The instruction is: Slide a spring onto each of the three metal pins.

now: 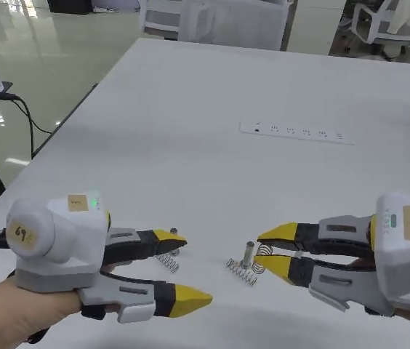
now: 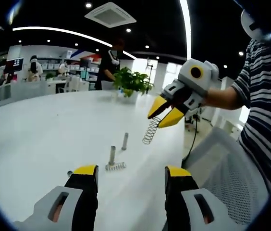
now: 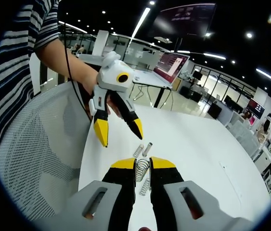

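Three springs are in play. Your right claw [image 1: 264, 249] is clenched on one spring [image 3: 142, 169], which hangs off the yellow tips just clear of the white counter [image 1: 190, 131] in the left gripper view. Right beside those tips stands an upright metal pin [image 1: 248, 251], with a second spring [image 1: 241, 270] lying flat on the counter at its foot. The third spring [image 1: 167, 260] lies over by your left claw [image 1: 183, 265], which is spread wide with nothing in it, low over the counter. The left gripper view shows a second pin [image 2: 125, 140] standing a little past the first, and both of those are still bare. There's also a small metal stub [image 1: 174, 231] just beside the left claw's upper tip. It's probably the third pin, but it's too small for me to call. A white power strip [image 1: 296, 132] sits well back across the counter.
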The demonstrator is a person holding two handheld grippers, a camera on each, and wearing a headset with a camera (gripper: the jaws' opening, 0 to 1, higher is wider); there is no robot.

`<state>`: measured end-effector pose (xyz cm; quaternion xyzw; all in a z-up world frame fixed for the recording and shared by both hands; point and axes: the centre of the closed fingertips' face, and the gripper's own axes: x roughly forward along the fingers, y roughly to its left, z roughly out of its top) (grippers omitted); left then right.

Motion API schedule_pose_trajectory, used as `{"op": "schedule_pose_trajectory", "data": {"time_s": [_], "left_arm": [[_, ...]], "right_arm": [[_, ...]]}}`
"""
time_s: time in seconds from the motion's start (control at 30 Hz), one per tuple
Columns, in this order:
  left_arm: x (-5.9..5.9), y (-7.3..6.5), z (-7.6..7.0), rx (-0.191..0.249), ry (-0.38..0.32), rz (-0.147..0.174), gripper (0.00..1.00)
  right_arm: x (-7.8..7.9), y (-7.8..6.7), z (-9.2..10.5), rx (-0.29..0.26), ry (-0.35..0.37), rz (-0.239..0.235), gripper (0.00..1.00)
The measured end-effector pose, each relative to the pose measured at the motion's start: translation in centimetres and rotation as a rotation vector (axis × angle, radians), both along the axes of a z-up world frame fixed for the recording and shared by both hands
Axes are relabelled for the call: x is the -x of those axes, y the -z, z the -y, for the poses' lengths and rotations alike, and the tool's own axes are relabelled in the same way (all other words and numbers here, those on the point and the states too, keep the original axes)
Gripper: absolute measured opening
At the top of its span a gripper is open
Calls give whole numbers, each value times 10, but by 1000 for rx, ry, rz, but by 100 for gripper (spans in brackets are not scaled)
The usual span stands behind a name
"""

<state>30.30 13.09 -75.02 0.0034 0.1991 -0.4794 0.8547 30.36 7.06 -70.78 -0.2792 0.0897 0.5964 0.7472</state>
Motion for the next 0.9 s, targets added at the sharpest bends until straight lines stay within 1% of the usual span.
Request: {"op": "schedule_pose_trajectory", "data": {"time_s": [0.1, 0.3, 0.37, 0.43, 0.47, 0.5, 0.53, 0.63, 0.7, 0.77, 0.8, 0.9], "left_arm": [[0, 1, -7, 4, -24, -6, 57], [-5, 2, -25, -3, -85, -3, 69], [-7, 4, -30, -10, -97, 6, 74], [-7, 11, -36, -31, -101, 4, 81], [-6, 16, -41, -64, -98, 6, 83], [-5, 20, -45, -83, -99, 3, 85], [-5, 22, -47, -91, -99, 4, 86], [-5, 23, -57, -73, -113, -4, 90], [-5, 22, -61, -74, -122, -3, 93], [-8, 18, -67, -63, -142, 11, 96], [-9, 17, -69, -58, -150, 13, 98], [-12, 14, -74, -55, -170, 19, 98]], "right_arm": [[-1, 0, 2, -2, 7, -2, 7], [-1, 3, 5, 7, 16, -10, 7], [-1, 3, 6, 6, 21, -9, 7], [-3, 3, 8, 5, 29, -7, 7], [-4, 3, 9, 5, 33, -7, 7], [-4, 3, 10, 6, 37, -4, 7], [-5, 3, 11, 7, 40, -4, 7], [-8, 6, 16, 9, 59, -7, 7], [-11, 8, 19, 15, 73, -7, 7], [-16, 12, 24, 15, 100, -16, 7], [-18, 13, 26, 16, 108, -20, 7], [-26, 17, 34, 16, 153, -25, 7]]}}
